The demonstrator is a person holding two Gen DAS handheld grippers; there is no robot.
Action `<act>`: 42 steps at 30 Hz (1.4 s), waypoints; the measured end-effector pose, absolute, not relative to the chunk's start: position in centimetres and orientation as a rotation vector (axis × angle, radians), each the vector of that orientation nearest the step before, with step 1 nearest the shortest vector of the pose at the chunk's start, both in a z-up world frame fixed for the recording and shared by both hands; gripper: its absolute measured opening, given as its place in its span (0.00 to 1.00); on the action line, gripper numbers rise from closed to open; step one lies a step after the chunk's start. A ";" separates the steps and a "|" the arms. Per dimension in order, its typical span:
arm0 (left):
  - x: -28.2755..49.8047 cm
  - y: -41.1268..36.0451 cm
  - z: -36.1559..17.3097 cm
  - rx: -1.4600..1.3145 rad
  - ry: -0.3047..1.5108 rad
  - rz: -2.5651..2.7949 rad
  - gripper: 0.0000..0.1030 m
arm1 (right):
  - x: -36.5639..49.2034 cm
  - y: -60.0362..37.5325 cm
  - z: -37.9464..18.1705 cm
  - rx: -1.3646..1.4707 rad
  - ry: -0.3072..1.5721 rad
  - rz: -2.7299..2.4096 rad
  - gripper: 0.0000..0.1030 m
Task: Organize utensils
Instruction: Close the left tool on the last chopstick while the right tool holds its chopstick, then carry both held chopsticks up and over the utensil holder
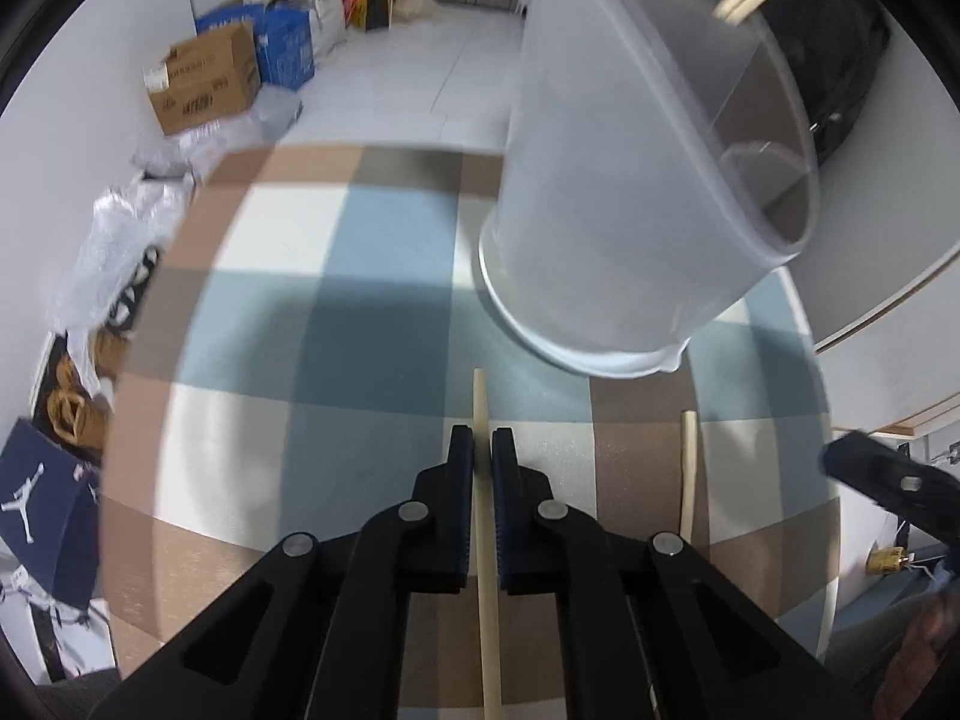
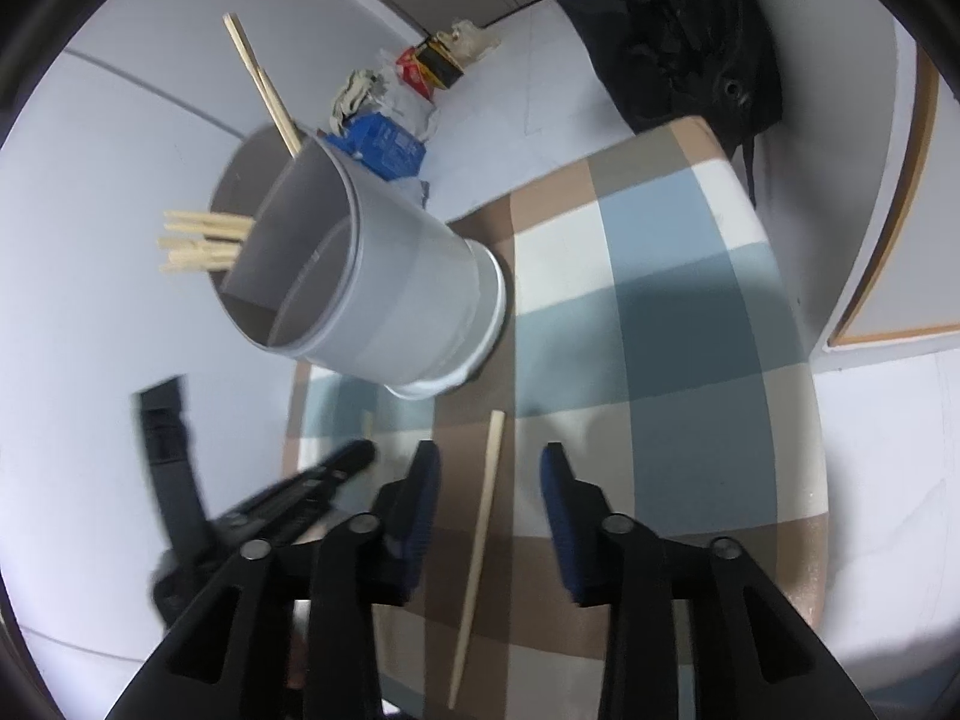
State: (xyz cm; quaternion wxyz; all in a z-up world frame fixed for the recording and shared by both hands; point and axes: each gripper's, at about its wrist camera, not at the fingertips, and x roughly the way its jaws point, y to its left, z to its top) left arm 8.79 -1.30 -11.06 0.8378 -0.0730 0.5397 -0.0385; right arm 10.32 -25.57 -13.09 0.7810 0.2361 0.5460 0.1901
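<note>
Wooden chopstick (image 1: 487,588), likely light, stiff and smooth, lay on the checked desk (image 1: 360,300) near the grey utensil holder (image 1: 630,210), pinched mid-length by the closed left tongs (image 1: 482,450). Right tongs (image 2: 489,468) partly open, straddling a second chopstick (image 2: 477,558) untouched. Desk edge close on the right; open room far left.

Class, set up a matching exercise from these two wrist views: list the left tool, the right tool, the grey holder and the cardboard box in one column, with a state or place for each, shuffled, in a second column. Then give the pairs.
Things:
1. left tool
2. right tool
3. grey holder
4. cardboard box

States or places:
A. on the floor by the wall
B. open, a chopstick lying loose between its fingers
C. shut on a chopstick
D. on the checked table, chopsticks sticking out

Pairs: 1-C, 2-B, 3-D, 4-A
</note>
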 end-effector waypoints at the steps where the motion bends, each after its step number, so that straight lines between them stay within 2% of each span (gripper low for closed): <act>1: 8.4 -1.1 -10.5 -0.156 1.122 -0.086 0.02 | 10.4 -25.4 -13.4 0.507 1.188 0.411 0.37; 6: 6.7 0.2 -8.5 -0.228 1.043 -0.103 0.02 | 11.0 -23.5 -14.8 0.456 1.244 0.409 0.38; 12: 6.4 1.5 -7.1 -0.275 0.954 -0.120 0.02 | 11.9 -20.0 -15.7 0.240 1.252 0.387 0.37; 14: 6.5 2.5 -7.0 -0.291 0.932 -0.128 0.02 | 12.1 -19.4 -16.1 0.211 1.258 0.386 0.33; 21: 6.0 4.5 -7.0 -0.336 0.899 -0.142 0.02 | 12.3 -16.2 -16.4 0.022 1.225 0.324 0.31; 24: 5.6 4.8 -6.4 -0.335 0.872 -0.153 0.02 | 12.0 -14.9 -16.6 -0.079 1.197 0.263 0.18; 25: 5.4 4.8 -6.2 -0.334 0.865 -0.159 0.02 | 11.7 -14.7 -16.7 -0.099 1.186 0.245 0.09; 31: 4.8 5.1 -5.3 -0.322 0.828 -0.193 0.02 | 11.1 -15.7 -16.4 -0.020 1.156 0.235 0.06; 42: 3.9 4.4 -3.5 -0.280 0.788 -0.247 0.02 | 9.1 -21.2 -10.5 0.316 1.038 0.268 0.05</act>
